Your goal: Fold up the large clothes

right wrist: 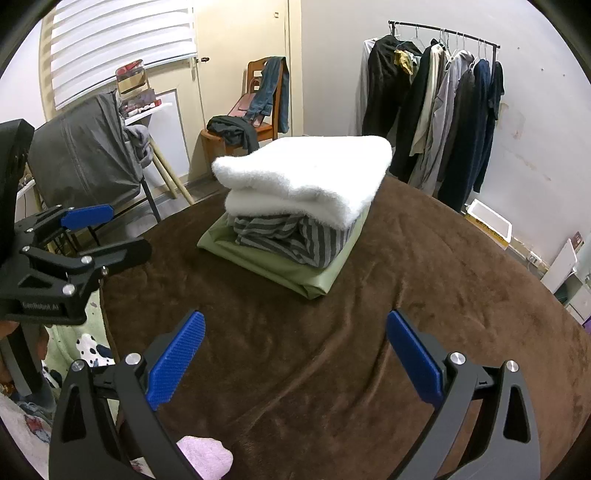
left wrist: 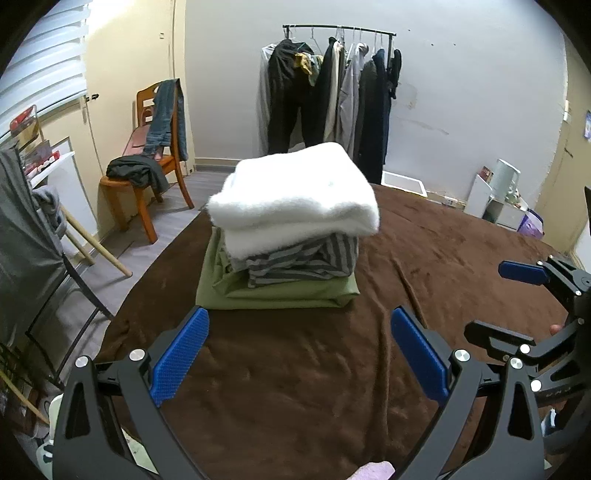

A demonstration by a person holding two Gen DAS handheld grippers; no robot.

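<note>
I've got the left gripper [left wrist: 300, 354] spread wide, empty, over the brown plush blanket [left wrist: 295, 369]. Ahead: folded stack (fluffy white blanket [left wrist: 295, 192] topmost, long axis left-right). Right gripper [right wrist: 295, 354] also wide, empty.

A bedroom in a home. Straight ahead of the jaws, a brown blanket [left wrist: 295, 369] covers a bed, with a stack of folded clothes [left wrist: 291, 221] on it. Beyond the stack, a rail [left wrist: 340, 29] of hanging garments stands against a scuffed white wall. Ahead and to the left of the jaws, a wooden chair [left wrist: 147, 177] carries jeans [left wrist: 166, 110] over its back and a dark garment on its seat. Further left, window blinds [right wrist: 122, 40] hang beside a cream wall.
</note>
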